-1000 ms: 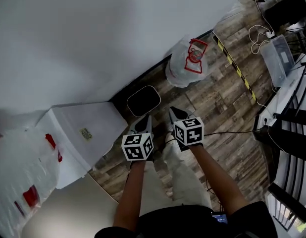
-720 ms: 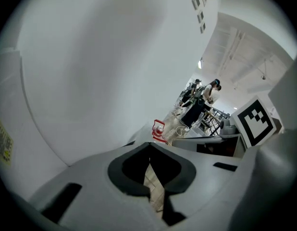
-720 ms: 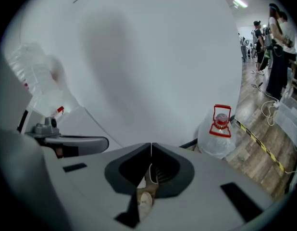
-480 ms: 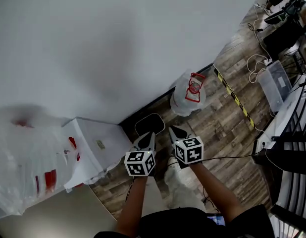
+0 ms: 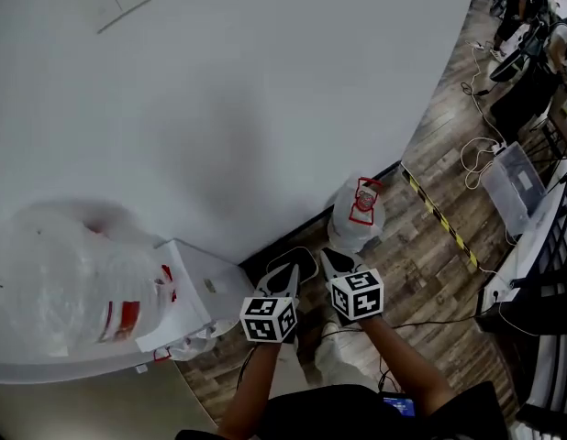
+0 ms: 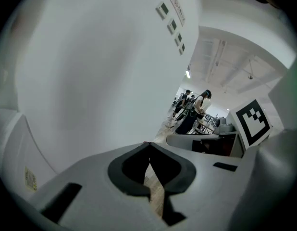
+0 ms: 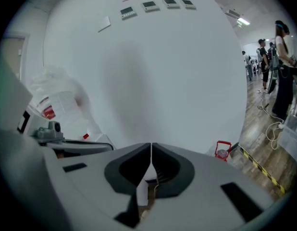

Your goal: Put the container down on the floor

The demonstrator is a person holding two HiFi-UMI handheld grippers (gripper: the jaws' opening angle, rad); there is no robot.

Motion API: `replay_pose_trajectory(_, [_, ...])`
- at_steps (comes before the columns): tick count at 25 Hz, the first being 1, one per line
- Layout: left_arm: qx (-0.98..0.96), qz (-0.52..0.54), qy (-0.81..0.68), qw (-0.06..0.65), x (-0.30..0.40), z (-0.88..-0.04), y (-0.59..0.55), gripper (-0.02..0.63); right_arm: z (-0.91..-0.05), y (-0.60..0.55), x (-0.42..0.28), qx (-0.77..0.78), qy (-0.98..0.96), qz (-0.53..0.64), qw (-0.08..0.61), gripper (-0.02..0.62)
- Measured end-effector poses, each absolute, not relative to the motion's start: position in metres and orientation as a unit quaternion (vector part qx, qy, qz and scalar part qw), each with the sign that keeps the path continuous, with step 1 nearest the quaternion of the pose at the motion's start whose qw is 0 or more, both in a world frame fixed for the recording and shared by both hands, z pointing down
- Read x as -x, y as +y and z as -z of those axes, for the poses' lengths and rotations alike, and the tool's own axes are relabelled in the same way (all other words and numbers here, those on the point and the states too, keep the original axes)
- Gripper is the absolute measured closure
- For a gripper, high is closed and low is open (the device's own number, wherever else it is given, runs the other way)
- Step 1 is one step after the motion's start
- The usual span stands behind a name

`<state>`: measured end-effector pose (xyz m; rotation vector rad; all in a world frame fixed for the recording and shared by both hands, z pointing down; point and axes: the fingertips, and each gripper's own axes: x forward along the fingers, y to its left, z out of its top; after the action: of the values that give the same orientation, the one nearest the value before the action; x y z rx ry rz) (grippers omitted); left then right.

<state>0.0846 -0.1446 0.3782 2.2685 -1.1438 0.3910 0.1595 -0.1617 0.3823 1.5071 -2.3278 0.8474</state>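
Floorboards [image 5: 421,246] beside the wall [image 5: 265,108] are carrying the dark container [image 5: 305,257] in the head view alone — partly hidden behind the left claw [image 5: 288,271] [image 6: 149,147], near a red-printed bag [image 5: 357,220] — while the gripper views are showing that claw and the right claw [image 7: 151,145] pressed together, pinching nothing.

The container [image 5: 304,256] sits on the floor [image 5: 421,264] at the foot of the wall [image 5: 265,108], between a box [image 5: 205,287] on its left and a bag [image 5: 357,211] on its right, both also against the wall. The left tongs [image 5: 285,280] and the right tongs [image 5: 333,264] are side by side over the container's near edge. Left of the box, a sack [image 5: 72,287] lies on a worktop [image 5: 82,397]. Farther right, a strip of tape [image 5: 439,216] runs out from the wall, and beyond it a bin [image 5: 515,183] stands among cables [image 5: 476,154].
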Motion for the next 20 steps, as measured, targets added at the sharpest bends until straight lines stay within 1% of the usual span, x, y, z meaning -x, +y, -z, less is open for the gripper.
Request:
replay_pose_trajectory(7, [-0.862, -0.114, -0.429, 0.244, -0.097, -0.317, -0.135, 0.588, -0.316, -0.157, -0.170, -0.523, -0.812, -0.241, 0.092, 0.561])
replay_pose_trajectory(10, [-0.866, -0.094, -0.431, 0.235, -0.100, -0.296, -0.127, 0.588, -0.298, -0.148, -0.169, -0.513, -0.822, -0.229, 0.094, 0.561])
replay_pose_trajectory(13, [-0.866, -0.086, -0.441, 0.221, -0.097, -0.281, -0.120, 0.588, -0.285, -0.141, -0.164, -0.503, -0.831, -0.218, 0.095, 0.561])
replay_pose_trajectory(17, [-0.863, -0.062, -0.448, 0.225, -0.093, -0.263, -0.115, 0.588, -0.267, -0.135, -0.151, -0.490, -0.842, -0.207, 0.088, 0.561])
replay_pose_trajectory(20, [-0.870, -0.054, -0.442, 0.213, -0.092, -0.246, -0.110, 0.588, -0.253, -0.131, -0.139, -0.485, -0.849, -0.192, 0.088, 0.561])
